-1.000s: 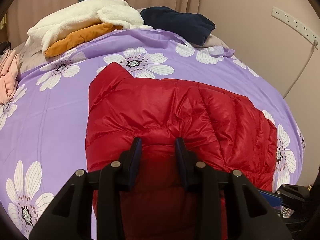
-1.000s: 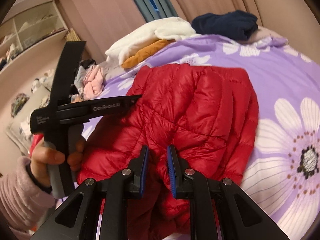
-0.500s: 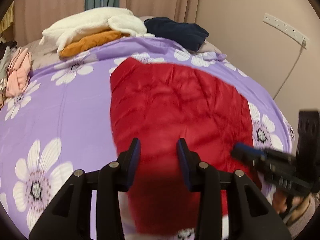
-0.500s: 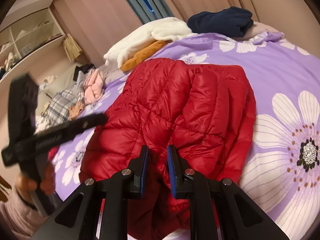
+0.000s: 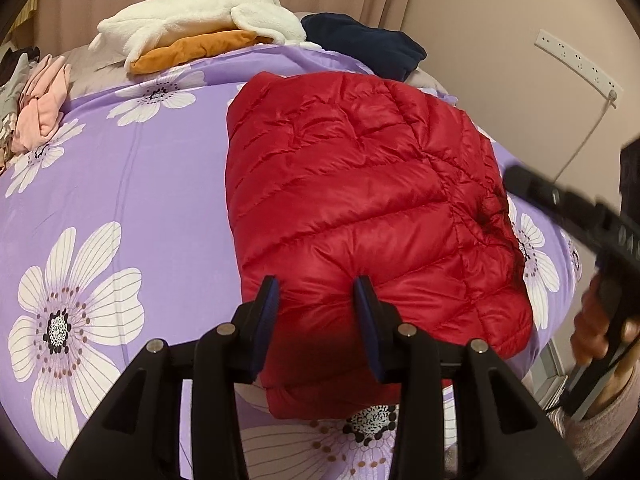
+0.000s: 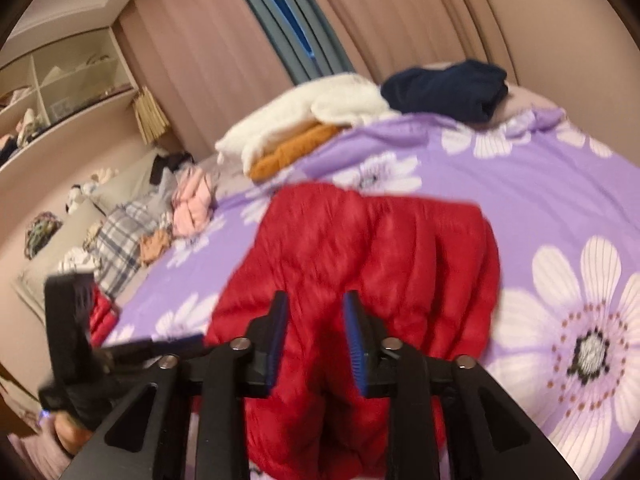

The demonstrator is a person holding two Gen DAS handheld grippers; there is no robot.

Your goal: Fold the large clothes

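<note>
Red down jacket lies folded on the purple flowered bed, frame centre. Left gripper stands narrowly parted, clear above it. Only the right wrist view shows shelves upper left; right gripper is opening, nothing pinched.

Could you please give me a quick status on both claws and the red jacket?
Left claw open over jacket's near edge. Right claw opening, nothing pinched. Red jacket folded on purple bedspread. Nothing in the way.

The right gripper has let go of the red jacket, jaws opening.
</note>
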